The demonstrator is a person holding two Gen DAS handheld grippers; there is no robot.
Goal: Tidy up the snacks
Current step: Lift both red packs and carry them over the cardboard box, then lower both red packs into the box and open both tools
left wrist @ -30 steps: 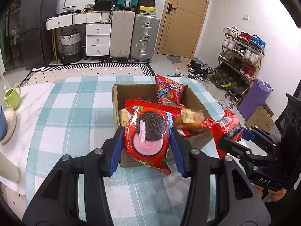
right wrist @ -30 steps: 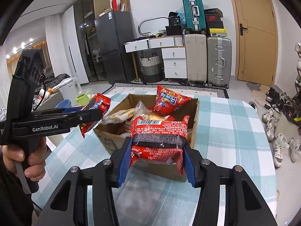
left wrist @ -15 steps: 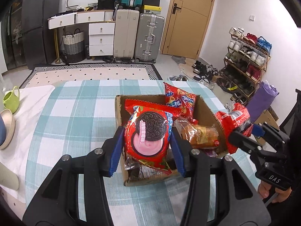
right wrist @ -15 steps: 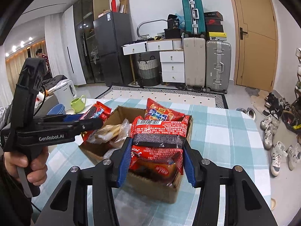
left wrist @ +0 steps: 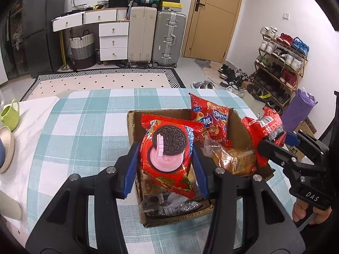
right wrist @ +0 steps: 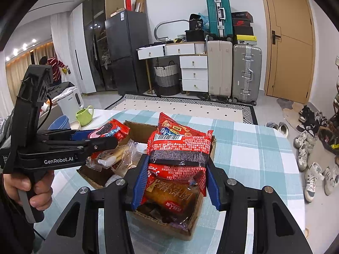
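A cardboard box (left wrist: 132,127) full of snack packs stands on the checked tablecloth; it also shows in the right wrist view (right wrist: 135,130). My left gripper (left wrist: 167,160) is shut on a red Oreo pack (left wrist: 167,146) and holds it over the box's near left part. My right gripper (right wrist: 175,177) is shut on a red and black snack pack (right wrist: 180,148) and holds it over the box's right side. That pack (left wrist: 264,131) and the right gripper (left wrist: 275,141) show at the right in the left wrist view. A red chip bag (left wrist: 209,120) stands upright at the box's back.
A green mug (left wrist: 9,114) and bowls (left wrist: 6,148) sit on the white cloth at the left. A bread pack (left wrist: 231,156) lies in the box. Suitcases, drawers and a shoe rack (left wrist: 279,63) stand beyond the table. A person (right wrist: 55,67) stands far left.
Both grippers have moved forward and up over the box with their packs, so I look down into the box now. Both stay shut on the packs.
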